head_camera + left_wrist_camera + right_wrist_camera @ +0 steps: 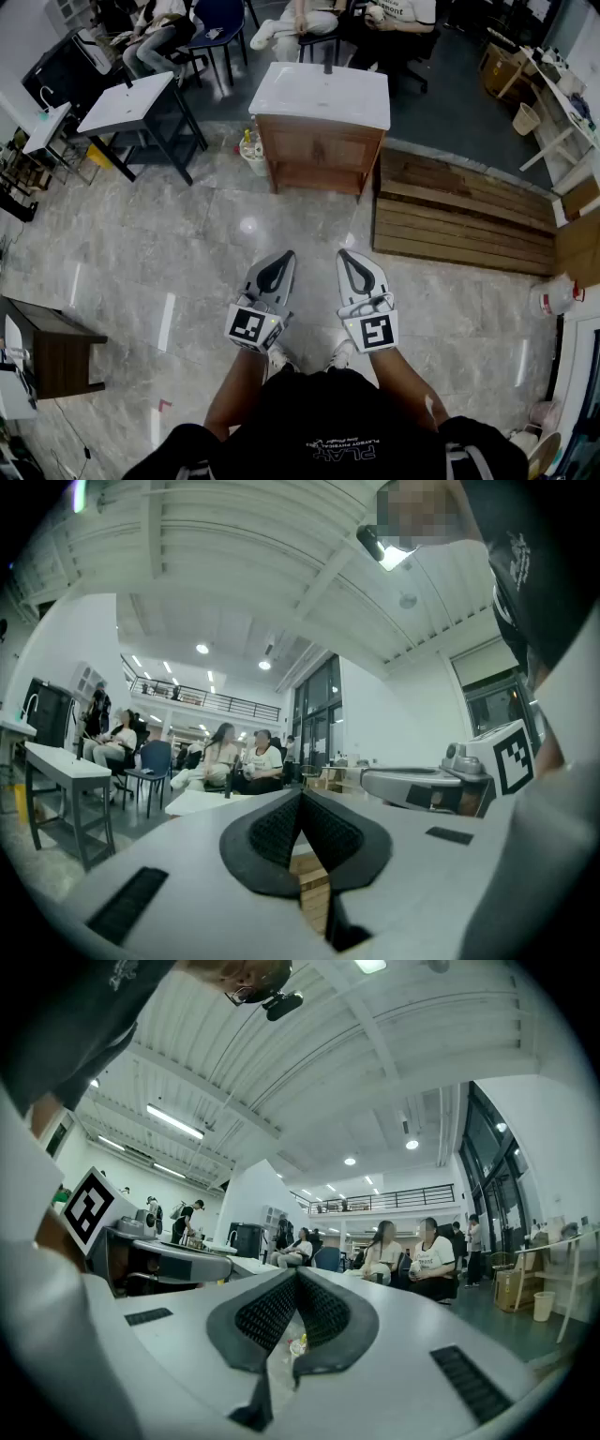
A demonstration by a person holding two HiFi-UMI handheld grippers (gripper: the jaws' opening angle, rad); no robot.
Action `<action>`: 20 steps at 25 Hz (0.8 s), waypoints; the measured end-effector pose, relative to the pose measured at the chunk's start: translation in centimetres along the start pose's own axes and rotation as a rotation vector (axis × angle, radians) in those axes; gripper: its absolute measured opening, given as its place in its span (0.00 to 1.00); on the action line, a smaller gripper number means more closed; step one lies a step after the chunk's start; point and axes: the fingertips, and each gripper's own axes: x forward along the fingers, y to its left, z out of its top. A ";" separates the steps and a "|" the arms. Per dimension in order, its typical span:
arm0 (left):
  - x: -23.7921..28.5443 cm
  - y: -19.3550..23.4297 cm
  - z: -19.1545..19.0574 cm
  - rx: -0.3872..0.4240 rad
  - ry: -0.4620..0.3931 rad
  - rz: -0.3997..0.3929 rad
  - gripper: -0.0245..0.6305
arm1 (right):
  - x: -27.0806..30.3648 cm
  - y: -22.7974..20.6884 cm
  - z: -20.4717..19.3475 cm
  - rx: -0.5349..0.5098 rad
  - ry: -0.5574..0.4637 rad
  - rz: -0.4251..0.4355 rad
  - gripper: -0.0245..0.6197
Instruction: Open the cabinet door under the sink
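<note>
The sink cabinet [320, 153] stands at the top middle of the head view: brown wood with a white basin top [323, 94], its front door closed. Both grippers are held side by side low in that view, well short of the cabinet, over the marble floor. My left gripper [281, 257] is shut with nothing between its jaws, and so is my right gripper [347, 255]. In the left gripper view the dark pads meet at the tip [300, 796], with the white basin top [202, 802] beyond. In the right gripper view the jaws [297, 1276] are closed and empty.
A wooden slat platform [459, 216] lies right of the cabinet. Bottles [249, 150] stand at its left foot. A white table on black legs [131, 103] is at the left, a dark wood side table [52, 342] nearer. Seated people [309, 19] are behind the cabinet.
</note>
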 end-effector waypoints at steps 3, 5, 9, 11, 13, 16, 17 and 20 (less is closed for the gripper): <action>-0.4 1.0 -0.1 0.009 -0.003 -0.006 0.04 | 0.8 0.8 0.0 0.006 -0.001 -0.001 0.07; -0.8 1.6 0.0 0.005 -0.003 -0.009 0.04 | 1.4 1.4 -0.1 0.007 -0.001 -0.002 0.07; -1.7 3.0 0.0 0.009 -0.005 -0.030 0.04 | 2.5 2.9 -0.2 0.003 0.001 -0.005 0.07; -2.3 4.1 -0.1 0.008 -0.005 -0.041 0.04 | 3.2 3.8 -0.2 0.012 -0.006 -0.021 0.07; -3.0 5.4 -0.1 0.008 -0.007 -0.052 0.04 | 4.0 4.9 -0.2 0.029 -0.014 -0.040 0.07; -3.6 6.8 -0.1 0.009 -0.015 -0.083 0.04 | 4.8 6.0 -0.4 0.025 -0.003 -0.061 0.07; -3.6 7.1 -0.2 0.011 -0.019 -0.095 0.04 | 5.0 6.2 -0.5 0.017 0.002 -0.069 0.07; -3.8 8.3 -0.2 0.013 -0.026 -0.116 0.04 | 5.8 6.6 -0.9 0.003 0.013 -0.093 0.07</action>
